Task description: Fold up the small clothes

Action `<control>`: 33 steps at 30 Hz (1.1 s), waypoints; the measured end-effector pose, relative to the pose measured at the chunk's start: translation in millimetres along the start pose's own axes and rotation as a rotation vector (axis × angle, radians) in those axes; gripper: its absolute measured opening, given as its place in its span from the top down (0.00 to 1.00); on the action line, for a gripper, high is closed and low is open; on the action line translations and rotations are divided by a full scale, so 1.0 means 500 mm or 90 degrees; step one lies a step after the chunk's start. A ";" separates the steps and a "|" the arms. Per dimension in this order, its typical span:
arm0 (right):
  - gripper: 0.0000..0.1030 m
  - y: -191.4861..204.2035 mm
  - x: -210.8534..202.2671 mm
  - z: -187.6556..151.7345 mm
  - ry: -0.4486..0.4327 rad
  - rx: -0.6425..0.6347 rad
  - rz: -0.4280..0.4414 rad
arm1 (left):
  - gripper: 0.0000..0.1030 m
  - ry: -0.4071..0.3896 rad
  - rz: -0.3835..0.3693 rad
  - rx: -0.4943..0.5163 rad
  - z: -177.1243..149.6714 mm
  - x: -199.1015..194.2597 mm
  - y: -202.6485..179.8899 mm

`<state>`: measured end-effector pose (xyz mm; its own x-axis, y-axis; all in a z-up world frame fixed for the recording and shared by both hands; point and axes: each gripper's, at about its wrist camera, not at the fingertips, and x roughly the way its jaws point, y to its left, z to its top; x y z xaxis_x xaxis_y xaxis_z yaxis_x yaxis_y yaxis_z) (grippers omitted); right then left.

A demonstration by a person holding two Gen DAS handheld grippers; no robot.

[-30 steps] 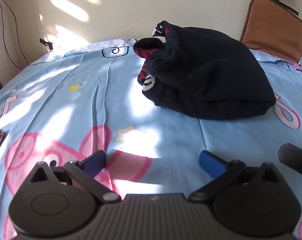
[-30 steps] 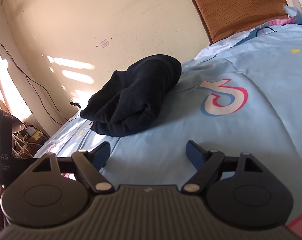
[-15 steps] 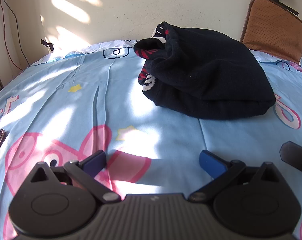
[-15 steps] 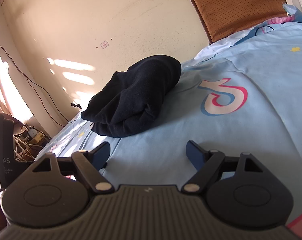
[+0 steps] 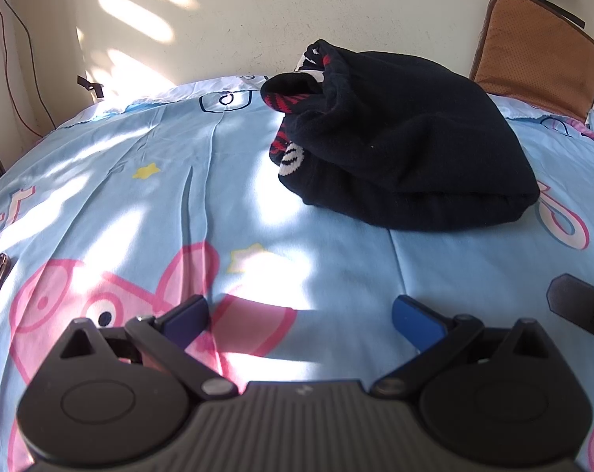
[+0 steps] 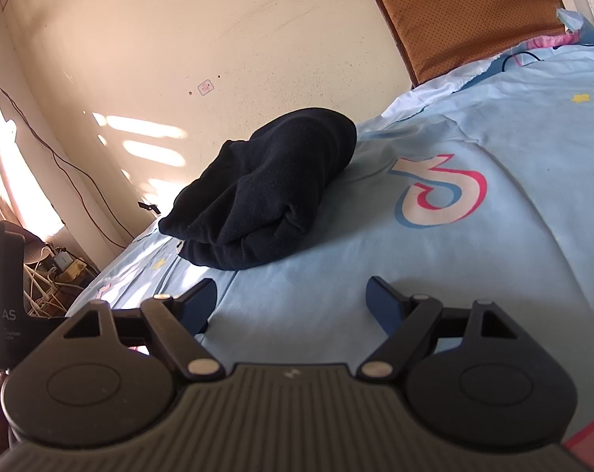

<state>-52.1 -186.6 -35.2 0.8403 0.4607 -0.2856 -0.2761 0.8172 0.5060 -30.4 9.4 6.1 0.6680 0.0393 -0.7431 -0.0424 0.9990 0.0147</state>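
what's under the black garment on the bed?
The black garment lies on the blue cartoon bedsheet; red-and-white patterned fabric shows in its folds. Anything beneath is hidden.

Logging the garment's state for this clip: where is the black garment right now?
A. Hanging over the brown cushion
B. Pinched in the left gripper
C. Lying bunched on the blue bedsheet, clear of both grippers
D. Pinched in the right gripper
C: the black garment lies in a heap on the blue bedsheet, ahead of the open left gripper and open right gripper, whose fingers hold nothing.
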 end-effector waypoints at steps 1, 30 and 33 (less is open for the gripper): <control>0.18 0.000 0.000 0.000 0.000 0.000 0.000 | 0.00 -0.001 0.000 0.001 -0.001 0.000 0.000; 0.17 -0.001 0.000 -0.001 0.000 -0.001 -0.001 | 0.00 0.002 -0.006 0.007 -0.002 -0.001 0.000; 0.17 -0.001 0.000 -0.001 0.000 -0.002 -0.002 | 0.00 0.002 -0.006 0.006 -0.002 -0.001 0.000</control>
<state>-52.3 -186.5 -35.9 0.8412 0.4585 -0.2867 -0.2752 0.8194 0.5029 -31.2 9.3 5.8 0.6666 0.0293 -0.7448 -0.0284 0.9995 0.0139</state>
